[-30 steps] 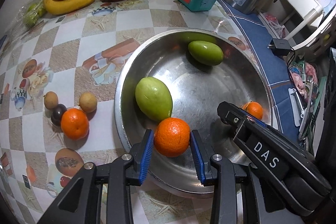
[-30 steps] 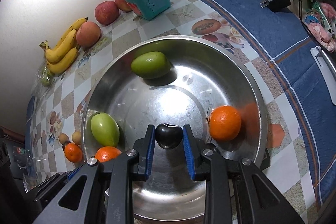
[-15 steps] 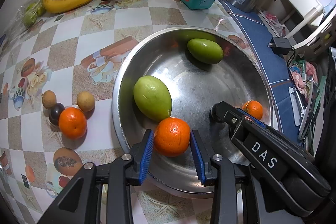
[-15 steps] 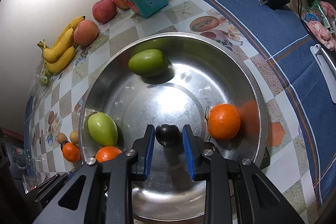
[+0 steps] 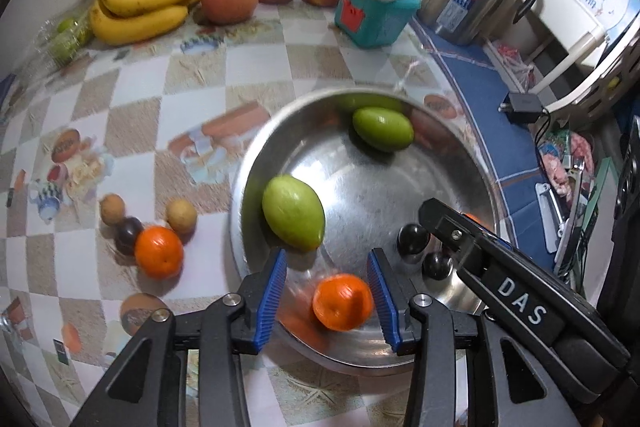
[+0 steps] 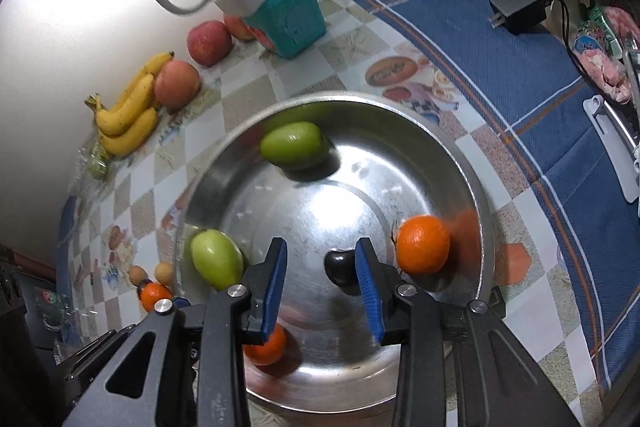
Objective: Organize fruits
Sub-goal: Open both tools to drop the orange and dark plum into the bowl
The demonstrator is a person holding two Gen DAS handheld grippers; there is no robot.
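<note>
Releasing fruit into the steel bowl [image 5: 452, 123]: left gripper [image 5: 327, 301] just opening off the orange [image 5: 343, 303], right gripper [image 6: 321, 275] just opening off the dark plum [image 6: 340, 267]. Next: fetching fruit left of bowl.

Left gripper [image 5: 327, 297] over near rim of steel bowl [image 5: 256, 163]; jaws just been opening, blue pads now apart. Orange [image 5: 342, 302] between pads, close to the right one, clear gap on the left; contact on the right not resolvable, motion blur. Green mango [image 5: 293, 213] in bowl beyond left pad; second green mango [image 5: 383, 129] at far side. Dark plum [image 5: 412, 239] on bowl floor beside tip of right gripper [image 5: 440, 223]. On checkered tablecloth [image 5: 160, 99] left of bowl: another orange [image 5: 159, 251] touching small dark fruit [image 5: 127, 230]. Bananas [image 5: 148, 1] along wall.
</note>
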